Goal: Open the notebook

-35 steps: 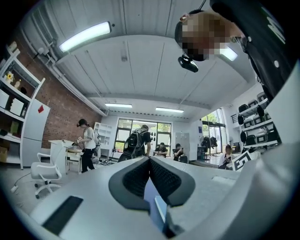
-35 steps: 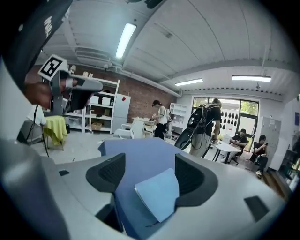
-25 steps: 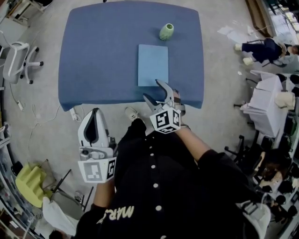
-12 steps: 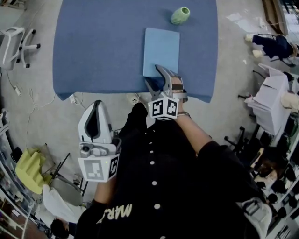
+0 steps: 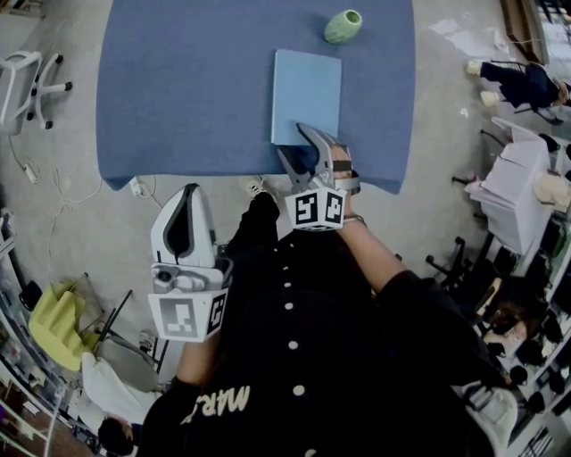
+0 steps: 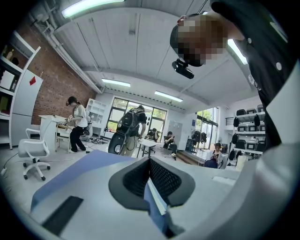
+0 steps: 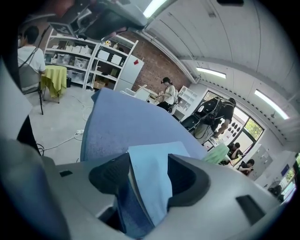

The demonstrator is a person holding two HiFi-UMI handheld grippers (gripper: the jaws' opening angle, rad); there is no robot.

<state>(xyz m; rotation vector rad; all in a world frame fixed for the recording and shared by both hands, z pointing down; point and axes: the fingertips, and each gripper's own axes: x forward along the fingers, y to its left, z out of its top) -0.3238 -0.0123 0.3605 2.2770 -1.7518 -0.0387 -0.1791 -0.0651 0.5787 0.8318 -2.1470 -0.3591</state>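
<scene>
A light blue notebook [image 5: 307, 94] lies closed on the blue table [image 5: 178, 89], near its front edge. My right gripper [image 5: 291, 141] reaches over that edge to the notebook's near left corner. In the right gripper view the notebook [image 7: 152, 173] runs between the jaws of this gripper [image 7: 150, 176], which are closing; a gap still shows beside the right pad. My left gripper [image 5: 186, 192] is shut and holds nothing, low at the left over the floor, short of the table. In the left gripper view its fingers [image 6: 150, 164] meet, with the table [image 6: 79, 171] beyond.
A green vase [image 5: 343, 27] stands on the table behind the notebook. A white office chair [image 5: 27, 80] is left of the table, a yellow cloth [image 5: 58, 326] lies on the floor, and a person [image 5: 513, 85] sits at the right. A power strip [image 5: 136, 186] lies below the table's front left corner.
The right gripper went forward and down onto the notebook's near edge, and its jaws have narrowed. The left gripper sank a little and stayed shut.
</scene>
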